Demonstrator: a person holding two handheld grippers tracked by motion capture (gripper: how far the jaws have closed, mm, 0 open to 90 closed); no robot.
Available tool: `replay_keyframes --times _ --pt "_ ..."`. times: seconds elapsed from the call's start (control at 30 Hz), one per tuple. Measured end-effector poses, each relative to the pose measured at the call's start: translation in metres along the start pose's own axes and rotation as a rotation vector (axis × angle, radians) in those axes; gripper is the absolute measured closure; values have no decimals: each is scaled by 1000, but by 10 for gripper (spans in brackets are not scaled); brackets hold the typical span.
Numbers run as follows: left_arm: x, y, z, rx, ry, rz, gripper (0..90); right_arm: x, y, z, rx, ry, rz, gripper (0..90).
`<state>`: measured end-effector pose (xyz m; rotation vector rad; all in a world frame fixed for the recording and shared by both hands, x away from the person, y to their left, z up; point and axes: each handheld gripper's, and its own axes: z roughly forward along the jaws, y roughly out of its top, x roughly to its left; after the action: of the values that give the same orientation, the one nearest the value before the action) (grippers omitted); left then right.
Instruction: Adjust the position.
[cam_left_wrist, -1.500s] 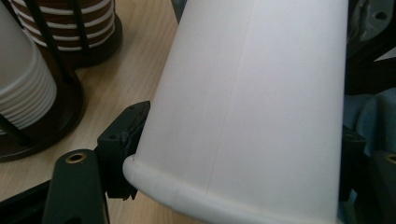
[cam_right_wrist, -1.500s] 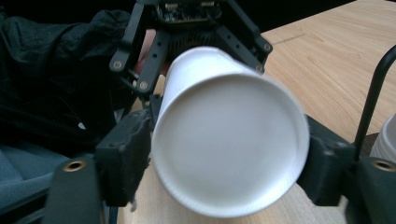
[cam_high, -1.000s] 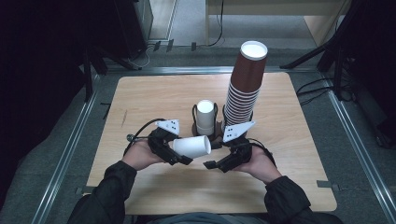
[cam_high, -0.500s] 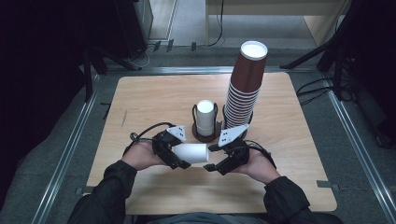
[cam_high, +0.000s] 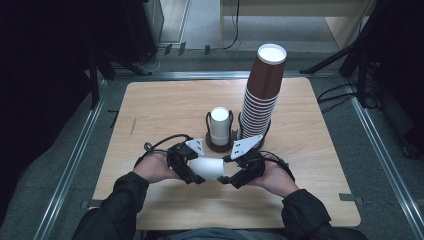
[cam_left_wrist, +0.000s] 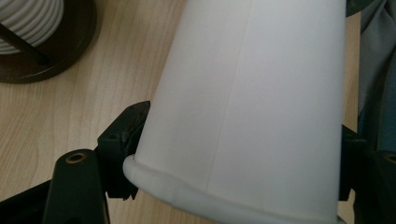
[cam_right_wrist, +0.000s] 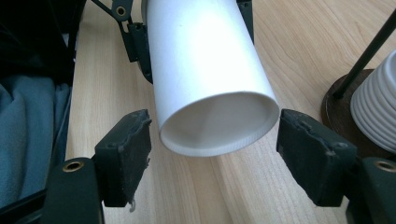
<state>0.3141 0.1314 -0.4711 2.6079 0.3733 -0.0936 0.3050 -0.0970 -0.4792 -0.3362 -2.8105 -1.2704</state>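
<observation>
cup axis: white paper cup (cam_high: 207, 168) lay sideways along desk's near edge, base toward my right gripper (cam_high: 235, 172)
left gripper (cam_high: 192, 172): clamped on cup's rim end
right gripper: jaws wide, flanking base, not touching

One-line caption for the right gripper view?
Open right gripper flanks the base of a white cup held at its far end by the left gripper.

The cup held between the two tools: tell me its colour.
Plain white all over, no print; the cup shows best in the right gripper view.
</observation>
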Motion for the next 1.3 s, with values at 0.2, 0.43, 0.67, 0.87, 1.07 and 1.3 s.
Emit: replay_keyframes --times 0.2,0.43,0.67,0.87,1.07,1.3 --pt "-5 4 2 4 -16 22 253 5 3 4 16 -5 -47 265" --pt "-11 9 10 34 -27 50 253 9 5 11 36 18 -55 288" --pt "-14 11 12 37 -26 66 253 10 6 15 50 46 -60 336" --pt "-15 12 11 41 -26 64 251 11 7 14 60 41 -75 349" --pt "-13 11 6 -3 -40 72 148 8 7 8 40 42 -73 346" --pt "-11 4 -2 -70 -16 39 69 4 4 0 7 42 -58 344"
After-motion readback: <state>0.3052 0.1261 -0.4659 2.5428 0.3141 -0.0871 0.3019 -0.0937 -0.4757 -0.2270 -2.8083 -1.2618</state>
